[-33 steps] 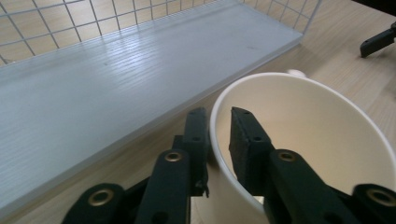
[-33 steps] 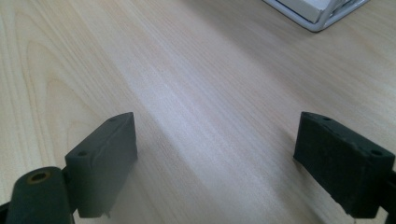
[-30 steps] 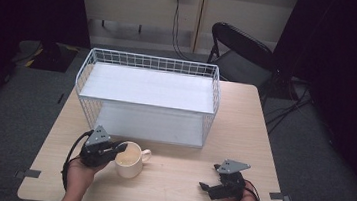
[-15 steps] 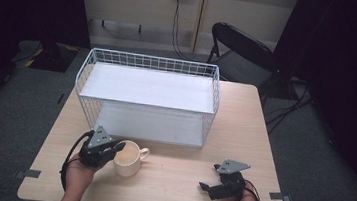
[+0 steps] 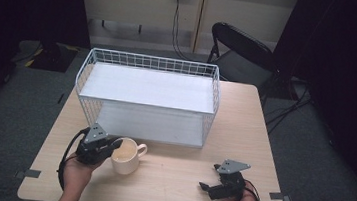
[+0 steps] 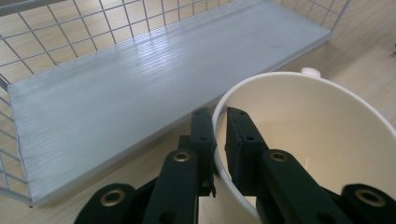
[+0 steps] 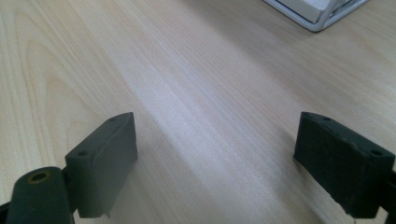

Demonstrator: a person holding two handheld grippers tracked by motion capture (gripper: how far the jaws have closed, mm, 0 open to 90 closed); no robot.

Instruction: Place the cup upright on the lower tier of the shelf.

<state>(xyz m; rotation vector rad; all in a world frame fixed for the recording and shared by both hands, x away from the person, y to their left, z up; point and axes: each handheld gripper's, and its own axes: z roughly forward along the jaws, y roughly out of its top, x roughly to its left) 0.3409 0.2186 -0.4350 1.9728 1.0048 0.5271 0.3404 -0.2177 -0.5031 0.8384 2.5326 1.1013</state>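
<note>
A cream mug (image 5: 126, 156) stands on the wooden table (image 5: 173, 180) in front of the white wire shelf rack (image 5: 149, 95), its handle pointing right toward the rack. My left gripper (image 5: 110, 146) is shut on the mug's left rim. In the left gripper view one jaw is outside and one inside the mug (image 6: 308, 140) wall, with the left gripper (image 6: 219, 126) pinching the rim. My right gripper (image 5: 210, 182) rests low over the table at the near right, open and empty. In the right gripper view the right gripper (image 7: 215, 154) has its jaws wide apart over bare wood.
The rack has a white upper shelf (image 5: 147, 87) and a lower shelf (image 6: 140, 88) open toward me. A black folding chair (image 5: 242, 52) stands beyond the table's far right corner. The rack's corner (image 7: 322, 11) shows far ahead of the right gripper.
</note>
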